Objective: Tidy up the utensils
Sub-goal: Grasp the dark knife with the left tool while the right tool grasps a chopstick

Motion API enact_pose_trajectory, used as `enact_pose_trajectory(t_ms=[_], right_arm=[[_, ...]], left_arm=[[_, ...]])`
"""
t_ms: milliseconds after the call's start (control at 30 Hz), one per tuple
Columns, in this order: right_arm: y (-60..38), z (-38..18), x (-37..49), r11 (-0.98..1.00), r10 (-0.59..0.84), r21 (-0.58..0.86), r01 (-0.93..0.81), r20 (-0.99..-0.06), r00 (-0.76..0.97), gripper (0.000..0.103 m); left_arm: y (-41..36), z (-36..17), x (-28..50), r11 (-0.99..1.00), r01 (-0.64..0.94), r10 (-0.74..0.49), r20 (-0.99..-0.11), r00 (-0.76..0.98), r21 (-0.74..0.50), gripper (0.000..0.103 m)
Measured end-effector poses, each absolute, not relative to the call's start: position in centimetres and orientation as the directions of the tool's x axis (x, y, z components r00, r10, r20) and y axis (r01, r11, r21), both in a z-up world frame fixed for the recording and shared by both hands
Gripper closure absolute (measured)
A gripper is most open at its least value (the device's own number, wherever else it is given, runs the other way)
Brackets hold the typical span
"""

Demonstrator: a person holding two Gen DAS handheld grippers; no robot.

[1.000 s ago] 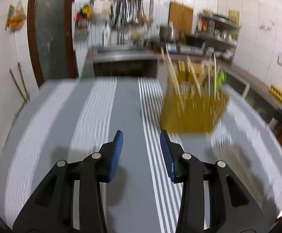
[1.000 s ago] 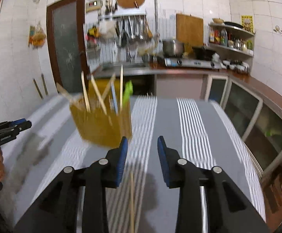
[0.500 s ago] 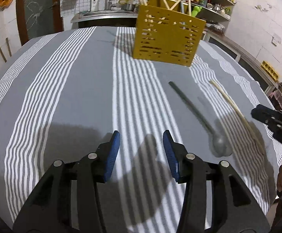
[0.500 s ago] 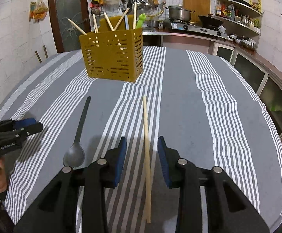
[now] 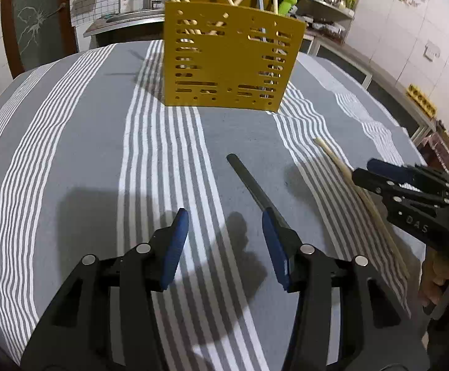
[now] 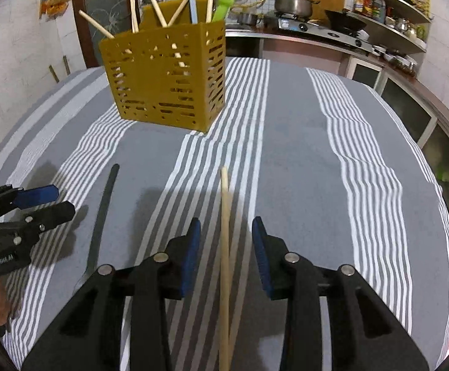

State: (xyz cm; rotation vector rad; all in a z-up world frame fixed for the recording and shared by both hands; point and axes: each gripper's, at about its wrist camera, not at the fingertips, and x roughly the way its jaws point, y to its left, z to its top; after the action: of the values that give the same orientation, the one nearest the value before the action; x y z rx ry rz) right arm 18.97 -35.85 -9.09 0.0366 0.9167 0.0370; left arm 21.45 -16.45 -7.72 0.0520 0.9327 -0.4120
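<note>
On the tabletop (image 6: 301, 160), covered with a grey cloth with white stripes, stands a yellow perforated utensil holder (image 6: 168, 77). Several wooden sticks and a green utensil (image 6: 224, 4) stand inside it and lean in different directions.

Two utensils lie flat on the cloth, in front of the holder and well apart from it. One is a dark utensil (image 5: 255, 191) with a long thin handle; its far end points toward the holder and its near end is hidden behind the left claw, so I cannot tell what kind it is. The other is a long wooden stick (image 6: 224, 247), lying to the right of the dark one and nearly parallel to it.

The left claw (image 5: 224, 244) is low above the cloth, its jaws are opening, and there is nothing between the blue pads. The dark handle passes just beside its right finger.

The right claw (image 6: 226, 253) is released too. The wooden stick runs between its two fingers, but the pads do not press on it.

A hand (image 5: 444, 290) of the person holds the right claw's grip.
</note>
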Motion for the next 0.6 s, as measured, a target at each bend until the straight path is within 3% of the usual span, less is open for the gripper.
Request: enact_pose_trajectory(t_ms=[200, 233, 300, 333, 600], right_arm=[[-35.1, -10.8, 22.2, 0.999, 0.043, 0.024, -0.043, -0.841, 0.539, 0.071], [-35.0, -10.9, 22.5, 0.999, 0.032, 0.010, -0.043, -0.845, 0.534, 0.074], [-35.1, -11.0, 23.1, 0.999, -0.015, -0.037, -0.032, -0.853, 0.522, 0.094], [-35.3, -10.9, 23.2, 0.999, -0.024, -0.042, -0.023, -0.855, 0.518, 0.096], [-38.2, -10.7, 23.6, 0.998, -0.049, -0.027, 0.051, -0.859, 0.510, 0.097]], left_arm=[[-18.1, -8.3, 23.5, 0.914, 0.384, -0.314, -0.823, 0.474, -0.127, 0.054], [-18.6, -8.3, 23.9, 0.913, 0.391, -0.309, -0.827, 0.469, -0.120, 0.054], [-19.3, -8.3, 24.4, 0.910, 0.397, -0.308, -0.834, 0.457, -0.119, 0.054], [-19.6, -8.4, 24.7, 0.911, 0.399, -0.298, -0.840, 0.453, -0.108, 0.054], [-22.9, -9.7, 26.0, 0.908, 0.417, -0.233, -0.868, 0.439, -0.033, 0.044]])
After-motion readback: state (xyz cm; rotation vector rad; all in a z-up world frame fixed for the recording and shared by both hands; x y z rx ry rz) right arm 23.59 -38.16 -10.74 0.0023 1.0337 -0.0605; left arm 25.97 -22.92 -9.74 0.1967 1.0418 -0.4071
